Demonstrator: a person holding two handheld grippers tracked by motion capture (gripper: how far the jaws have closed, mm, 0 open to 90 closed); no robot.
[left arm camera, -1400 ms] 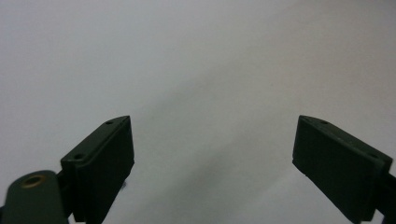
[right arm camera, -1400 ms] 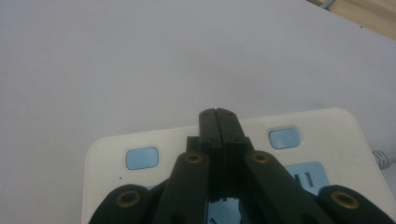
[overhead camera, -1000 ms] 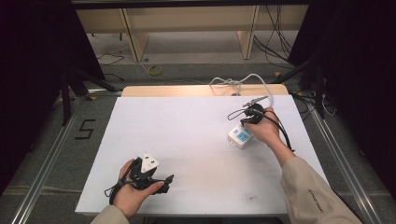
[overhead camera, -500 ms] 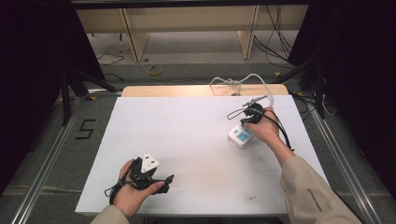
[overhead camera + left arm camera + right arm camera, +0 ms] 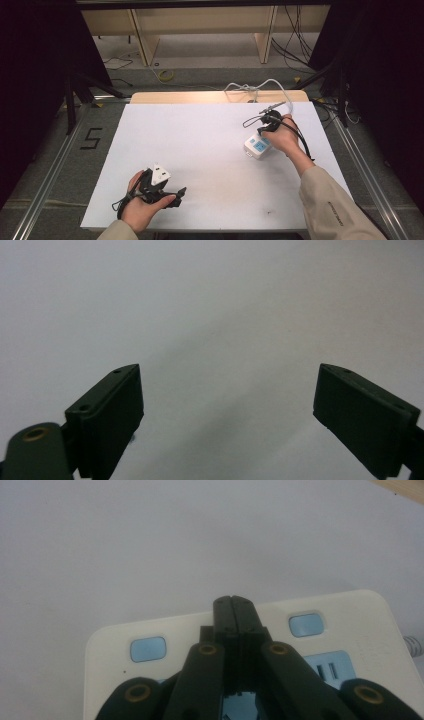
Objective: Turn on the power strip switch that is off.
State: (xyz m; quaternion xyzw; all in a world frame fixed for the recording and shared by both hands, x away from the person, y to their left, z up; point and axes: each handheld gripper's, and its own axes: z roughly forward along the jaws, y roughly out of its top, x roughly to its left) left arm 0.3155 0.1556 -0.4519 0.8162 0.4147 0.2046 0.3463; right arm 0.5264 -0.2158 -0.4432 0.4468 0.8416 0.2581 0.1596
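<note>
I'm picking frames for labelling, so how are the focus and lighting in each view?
High view: even light on the white table, dark surroundings, power strip small but legible. Left gripper view: the open left gripper has soft-edged fingers against a featureless table. Right gripper view: the closed right gripper and the power strip's blue buttons are slightly soft; no glare.

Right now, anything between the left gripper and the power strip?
Nothing visible. The left gripper sits open at the near left, the power strip under the right gripper at the far right, with bare white table between.
</note>
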